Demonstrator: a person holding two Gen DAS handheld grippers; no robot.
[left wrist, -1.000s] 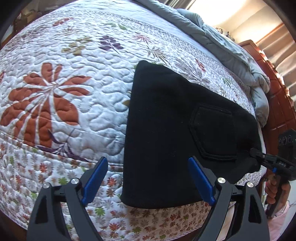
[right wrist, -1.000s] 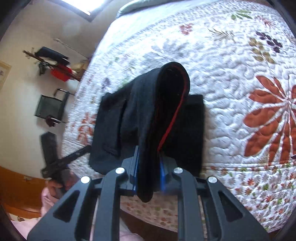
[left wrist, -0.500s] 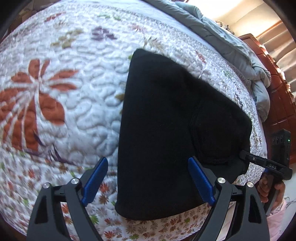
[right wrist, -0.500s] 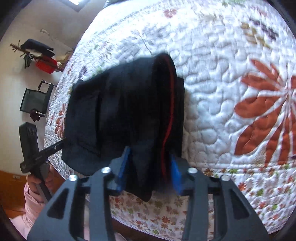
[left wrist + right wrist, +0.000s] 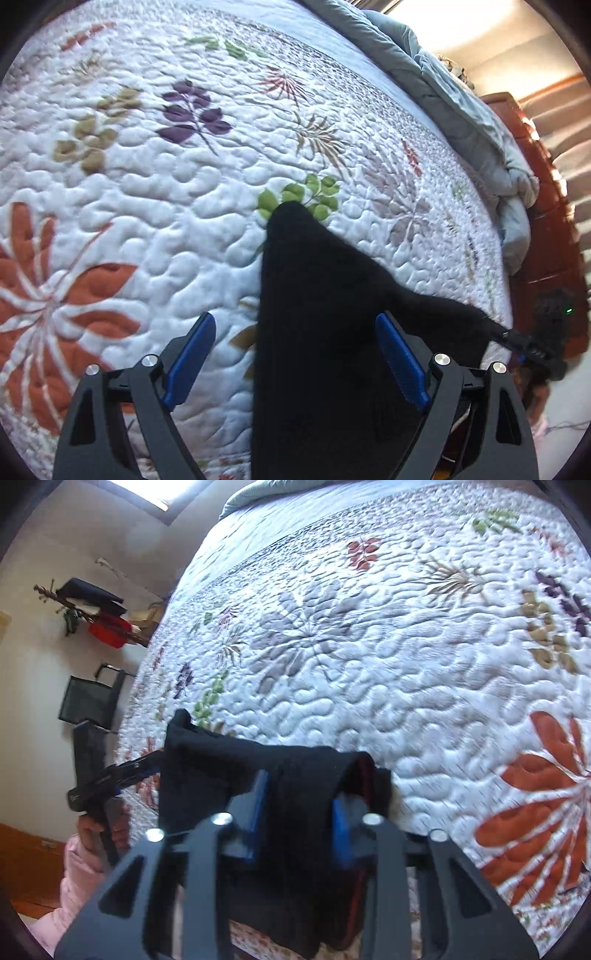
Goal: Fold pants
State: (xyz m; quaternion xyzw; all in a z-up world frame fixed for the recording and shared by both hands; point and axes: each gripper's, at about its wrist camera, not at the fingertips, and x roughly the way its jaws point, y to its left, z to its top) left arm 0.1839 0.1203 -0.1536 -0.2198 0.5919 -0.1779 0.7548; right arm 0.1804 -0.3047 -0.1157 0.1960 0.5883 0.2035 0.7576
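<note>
While the black fabric pants (image 5: 317, 332) hang bunched and half lifted at the near edge of the bed, with one pointed corner reaching out over the white quilted bedspread with its leaf and flower print (image 5: 155, 192), the fold is best finished, I judge, by carrying the gathered end straight over the part that lies flat, keeping the edges in line and letting the cloth down gently so that no crease is trapped underneath. In the right wrist view the thick roll of cloth, showing a thin red seam (image 5: 364, 771) at its side, sits between the blue pads (image 5: 258, 805) of the right hand-held gripper (image 5: 299, 819); its jaws stand fairly narrow, have just been closing further, and press on the bundle from both sides, so it has hold of the pants. The left hand-held gripper (image 5: 291, 354) is spread wide, the dark cloth passing between its blue pads without either one pressing on it, so it grips nothing. It should close on a free edge before helping to level the layers. Farther off, a grey-blue duvet (image 5: 461, 110) lies heaped along the far side of the bed, beside a reddish wooden headboard (image 5: 550, 206).
</note>
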